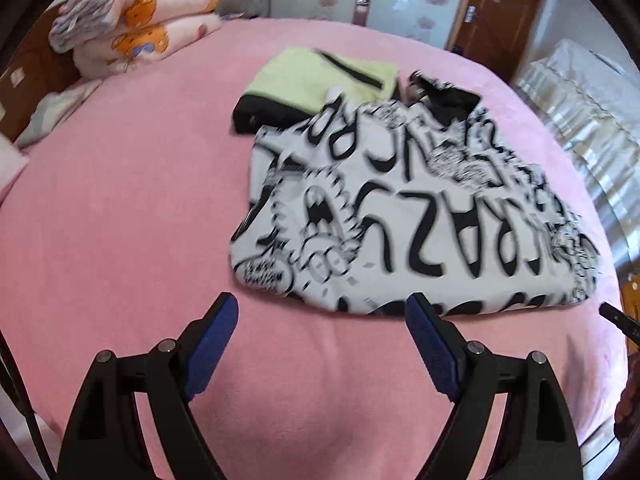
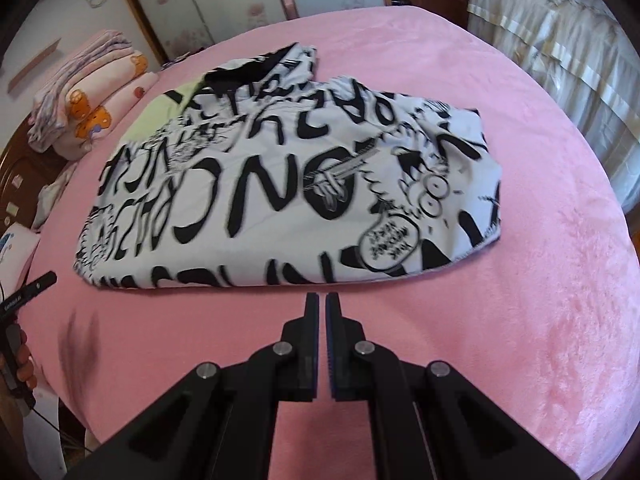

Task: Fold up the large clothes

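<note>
Both grippers hang above the pink blanket (image 1: 120,220) with nothing held: the left gripper (image 1: 322,312) stands wide open, the right gripper (image 2: 323,300) has its 2 fingers pressed together on empty air. Just ahead of both lies the black-and-white printed garment (image 2: 280,184), already folded into a rough rectangle; beyond it, partly beneath its far edge, sits a green and black folded garment (image 1: 320,76). Judging by the uneven far corner, the fold looks nearly finished; a good next move would smooth that bunched edge flat before stacking.
</note>
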A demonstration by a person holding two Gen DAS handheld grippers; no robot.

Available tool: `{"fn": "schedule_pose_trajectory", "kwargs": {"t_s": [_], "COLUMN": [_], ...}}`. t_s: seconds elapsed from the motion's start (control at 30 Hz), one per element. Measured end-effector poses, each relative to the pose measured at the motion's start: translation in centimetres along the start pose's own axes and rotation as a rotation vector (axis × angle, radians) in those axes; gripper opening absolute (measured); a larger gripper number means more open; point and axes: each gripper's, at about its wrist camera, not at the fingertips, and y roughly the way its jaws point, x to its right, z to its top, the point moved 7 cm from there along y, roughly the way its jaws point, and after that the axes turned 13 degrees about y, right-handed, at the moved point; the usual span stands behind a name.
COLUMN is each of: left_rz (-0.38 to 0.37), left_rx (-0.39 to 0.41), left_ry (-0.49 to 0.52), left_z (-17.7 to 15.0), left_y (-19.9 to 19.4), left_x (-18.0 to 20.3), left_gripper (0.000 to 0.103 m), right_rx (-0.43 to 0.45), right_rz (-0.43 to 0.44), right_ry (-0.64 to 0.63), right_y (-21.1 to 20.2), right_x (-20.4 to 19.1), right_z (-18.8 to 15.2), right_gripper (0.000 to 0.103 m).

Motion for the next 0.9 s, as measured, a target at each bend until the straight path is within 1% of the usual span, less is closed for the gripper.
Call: {"fn": "schedule_pose_trajectory", "kwargs": {"t_s": [0.13, 0.2, 0.27, 0.33, 0.47, 0.6, 0.7, 0.77, 0.8, 0.9], "left_rz": [-0.021, -0.017, -0.014, -0.011, -0.015, 0.033, 0.02, 0.008, 0.008, 0.004], "left_rx": [0.052, 0.076, 0.093, 0.111, 0.121, 0.127, 0.094, 0.078, 0.072, 0.044], "left_ry": [0.065, 0.095, 0.114, 0.132, 0.176, 0.214, 0.204, 0.198, 0.194, 0.191], "left_z": [3.9, 6.1, 8.0, 10.6, 15.2, 19.2, 21.4, 22.3, 23.0, 24.1], "left_y": [-2.8, -4.0, -4.7, -5.2, -4.4, -1.6, 2.1, 4.5, 6.0, 10.0], "left_x": [1.1, 1.4, 1.8, 2.4, 3.8, 4.9, 5.6, 6.0, 6.2, 7.0], "left_gripper": [0.084, 0.085, 0.087, 0.089, 0.089, 0.089, 0.089, 0.089, 0.089, 0.089], "right_rx": [0.015, 0.032, 0.06, 0.094, 0.13, 0.147, 0.127, 0.108, 0.097, 0.053], "right_rz": [0.041, 0.059, 0.07, 0.086, 0.11, 0.107, 0.114, 0.096, 0.072, 0.043], "right_ry": [-0.071, -0.102, -0.133, -0.163, -0.176, -0.133, -0.068, -0.03, -0.009, 0.046], "right_y": [-2.2, -3.4, -4.4, -5.4, -5.9, -4.4, -1.6, 0.9, 2.7, 7.0], "right_x": [-3.4, -5.1, -6.9, -8.6, -11.2, -12.3, -12.3, -11.9, -11.5, -10.4], "right_z": [2.0, 3.4, 5.0, 7.2, 11.9, 17.5, 21.8, 24.4, 25.9, 28.7], "right_gripper": [0.004, 0.012, 0.037, 0.047, 0.047, 0.047, 0.047, 0.047, 0.047, 0.047]}}
